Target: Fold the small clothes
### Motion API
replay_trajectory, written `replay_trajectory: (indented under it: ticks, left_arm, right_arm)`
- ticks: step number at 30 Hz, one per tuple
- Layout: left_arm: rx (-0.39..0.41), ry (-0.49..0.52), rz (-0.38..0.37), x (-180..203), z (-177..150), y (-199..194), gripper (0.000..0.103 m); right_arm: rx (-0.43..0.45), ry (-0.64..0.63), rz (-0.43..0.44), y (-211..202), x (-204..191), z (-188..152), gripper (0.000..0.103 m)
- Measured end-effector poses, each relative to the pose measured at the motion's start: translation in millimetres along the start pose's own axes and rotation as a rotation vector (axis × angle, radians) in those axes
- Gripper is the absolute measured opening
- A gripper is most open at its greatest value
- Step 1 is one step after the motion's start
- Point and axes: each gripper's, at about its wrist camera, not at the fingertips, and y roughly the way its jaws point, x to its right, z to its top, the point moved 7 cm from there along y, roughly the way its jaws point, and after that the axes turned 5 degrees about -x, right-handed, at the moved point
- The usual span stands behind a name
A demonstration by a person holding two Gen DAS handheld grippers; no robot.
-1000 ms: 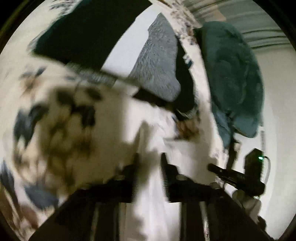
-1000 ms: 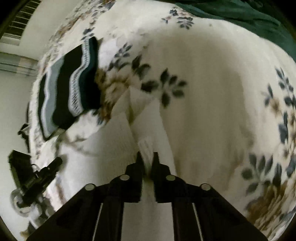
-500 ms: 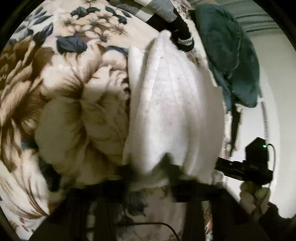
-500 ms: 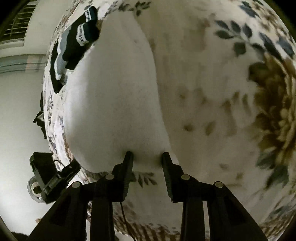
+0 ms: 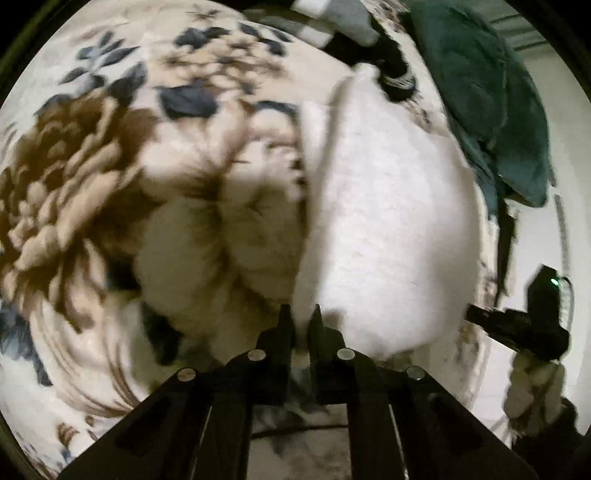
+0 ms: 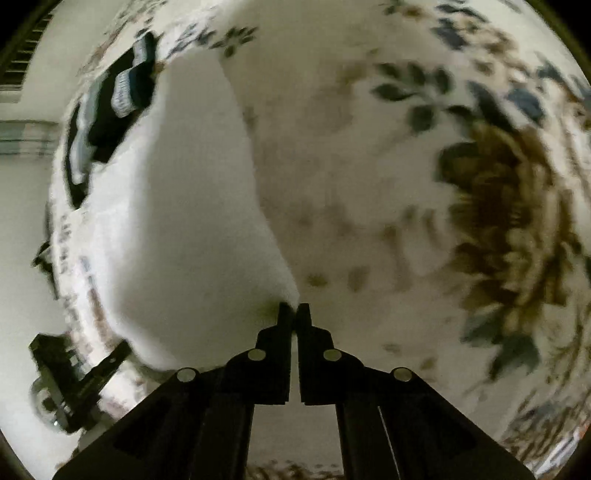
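A small white knit garment (image 5: 388, 229) lies folded on the floral blanket (image 5: 92, 184). My left gripper (image 5: 301, 317) is shut on its near left corner. In the right wrist view the same white garment (image 6: 177, 229) fills the left middle, and my right gripper (image 6: 293, 312) is shut on its near right corner. Each gripper shows in the other's view: the right one at the right edge (image 5: 517, 325), the left one at lower left (image 6: 74, 369).
A folded black, grey and white striped garment (image 6: 110, 110) lies beyond the white one, also seen at the top of the left wrist view (image 5: 351, 22). A dark teal blanket (image 5: 491, 96) is heaped at the far right. A pale wall is beyond the bed edge.
One second ago both grippers held the garment and laid it down. Half a second ago both were open at its near edge. Now both have shut on its near corners.
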Motion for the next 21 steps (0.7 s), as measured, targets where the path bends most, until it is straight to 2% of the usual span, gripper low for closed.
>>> replay_trajectory:
  ticks: [1, 2, 4, 5, 6, 10, 11, 14, 15, 16, 17, 18, 20, 21]
  left_arm:
    - [-0.001, 0.001, -0.018, 5, 2, -6, 0.007]
    - [0.003, 0.001, -0.032, 9, 3, -11, 0.013]
    - [0.023, -0.014, -0.056, 16, 16, -19, 0.037]
    - [0.045, -0.025, -0.075, 20, 26, -21, 0.055]
    - [0.076, -0.033, -0.104, 23, 38, -23, 0.059]
    - [0.156, -0.026, -0.128, 41, 103, -10, 0.059]
    - [0.156, -0.015, -0.114, 45, 121, 0, 0.059]
    - [0.088, 0.018, -0.045, 49, 163, 42, 0.056]
    - [0.078, 0.039, -0.025, 51, 168, 49, 0.024]
    - [0.067, 0.056, -0.013, 53, 172, 52, 0.011]
    - [0.078, 0.086, -0.002, 60, 173, 47, 0.011]
    - [0.103, 0.122, 0.013, 65, 171, 38, 0.010]
    - [0.149, 0.171, 0.046, 74, 165, 19, 0.009]
    - [0.169, 0.162, 0.042, 75, 162, 9, 0.009]
  right_arm:
    - [-0.011, -0.012, 0.018, -2, -3, 1, 0.004]
    - [-0.016, -0.024, 0.025, -5, -6, 3, 0.007]
    - [-0.009, -0.042, 0.046, -14, -11, 10, 0.018]
    - [0.006, -0.046, 0.063, -19, -12, 16, 0.037]
    - [0.028, -0.047, 0.081, -25, -14, 25, 0.052]
    - [0.088, -0.044, 0.116, -30, -27, 74, 0.054]
    - [0.098, -0.043, 0.123, -28, -31, 88, 0.054]
    - [0.089, -0.055, 0.142, -11, -54, 131, 0.054]
    - [0.072, -0.062, 0.125, -4, -59, 142, 0.053]
    - [0.070, -0.071, 0.104, -1, -62, 150, 0.035]
    - [0.087, -0.086, 0.086, -2, -65, 156, 0.017]
    - [0.098, -0.114, 0.061, -4, -74, 160, 0.006]
    - [0.139, -0.186, 0.008, -14, -94, 162, 0.006]
    - [0.152, -0.206, -0.006, -19, -102, 162, 0.006]
